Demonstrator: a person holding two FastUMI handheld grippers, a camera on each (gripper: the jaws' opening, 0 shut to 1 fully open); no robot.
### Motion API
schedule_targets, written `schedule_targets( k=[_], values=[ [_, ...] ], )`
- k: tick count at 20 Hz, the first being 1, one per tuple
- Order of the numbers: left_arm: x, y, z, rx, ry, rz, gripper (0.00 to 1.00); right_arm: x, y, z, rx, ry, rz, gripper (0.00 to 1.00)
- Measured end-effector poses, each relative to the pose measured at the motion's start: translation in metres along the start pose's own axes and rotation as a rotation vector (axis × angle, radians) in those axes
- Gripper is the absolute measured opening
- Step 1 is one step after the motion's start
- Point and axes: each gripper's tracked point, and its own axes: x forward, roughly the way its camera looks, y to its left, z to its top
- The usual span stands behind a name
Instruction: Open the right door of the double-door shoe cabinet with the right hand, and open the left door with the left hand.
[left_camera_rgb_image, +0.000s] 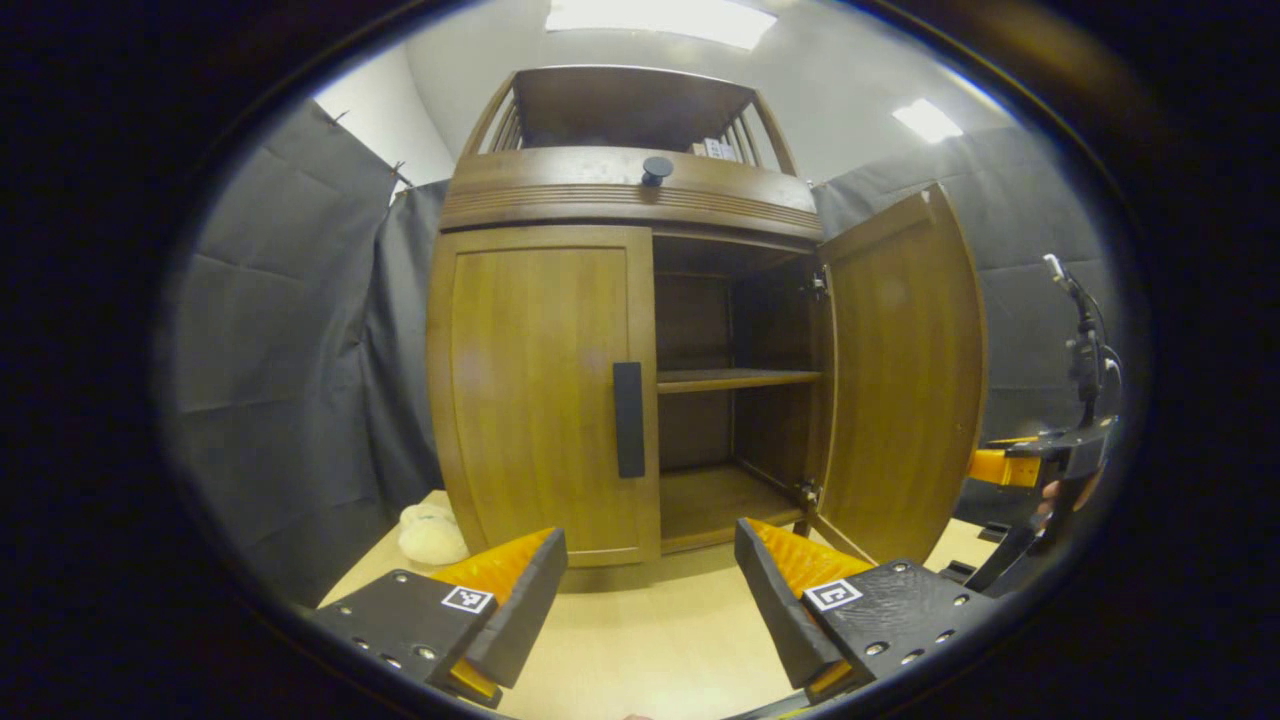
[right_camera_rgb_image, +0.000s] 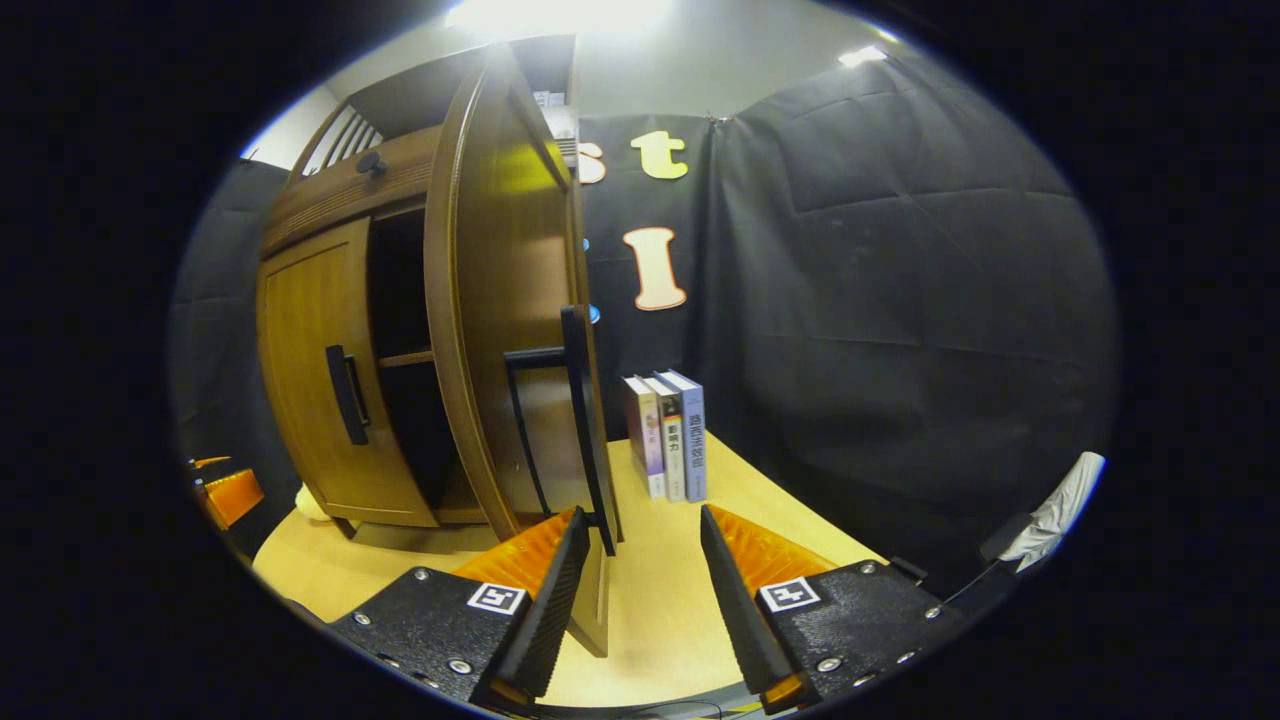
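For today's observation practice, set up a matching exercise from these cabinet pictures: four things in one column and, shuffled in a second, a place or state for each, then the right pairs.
Things:
1. right door
2. left door
3. books
4. round knob

Places or states:
A. upright on the table, by the black cloth
B. swung open
C. on the band above the doors
D. shut, handle untouched

Pairs: 1-B, 2-D, 3-A, 4-C
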Motion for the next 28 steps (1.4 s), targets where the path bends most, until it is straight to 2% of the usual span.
schedule_targets(
  k=[1,5,6,8,9,13,14,15,18,23,24,25,28],
  values=[
    [0.004,0.000,0.002,0.003,-0.004,-0.004,0.96,-0.002,-0.010,-0.001,0.001,-0.002,-0.025,0.72],
    [0.036,-0.003,0.013,0.012,-0.021,-0.007,0.96,-0.013,-0.051,0.006,0.008,-0.026,-0.144,0.75],
    [0.044,-0.001,0.016,0.015,-0.024,-0.006,0.96,-0.016,-0.056,0.010,0.009,-0.037,-0.147,0.77],
    [0.065,0.003,0.026,0.015,-0.035,0.000,0.96,-0.024,-0.060,0.017,0.022,-0.055,-0.149,0.85],
    [0.075,0.004,0.032,0.012,-0.044,0.006,0.96,-0.028,-0.063,0.018,0.022,-0.064,-0.157,0.94],
    [0.115,0.018,0.051,-0.010,-0.079,0.034,0.96,-0.044,-0.062,0.024,0.032,-0.081,-0.145,0.92],
    [0.125,0.023,0.053,-0.011,-0.085,0.042,0.96,-0.048,-0.063,0.025,0.038,-0.084,-0.142,0.94],
    [0.136,0.024,0.057,-0.011,-0.090,0.045,0.93,-0.050,-0.067,0.024,0.042,-0.087,-0.146,0.92],
    [0.159,0.029,0.068,-0.008,-0.118,0.050,0.98,-0.052,-0.068,0.022,0.054,-0.095,-0.152,0.94],
    [0.201,0.033,0.049,-0.017,-0.069,0.067,1.00,-0.058,-0.059,0.010,0.067,-0.067,-0.132,0.92],
    [0.206,0.036,0.045,-0.024,-0.056,0.077,0.95,-0.058,-0.056,0.008,0.065,-0.061,-0.127,0.94],
    [0.213,0.038,0.041,-0.031,-0.036,0.087,0.90,-0.056,-0.055,0.007,0.062,-0.057,-0.123,0.92],
    [0.223,0.047,0.025,-0.050,0.013,0.113,0.89,-0.056,-0.051,0.002,0.045,-0.047,-0.119,0.94]
  ],
)
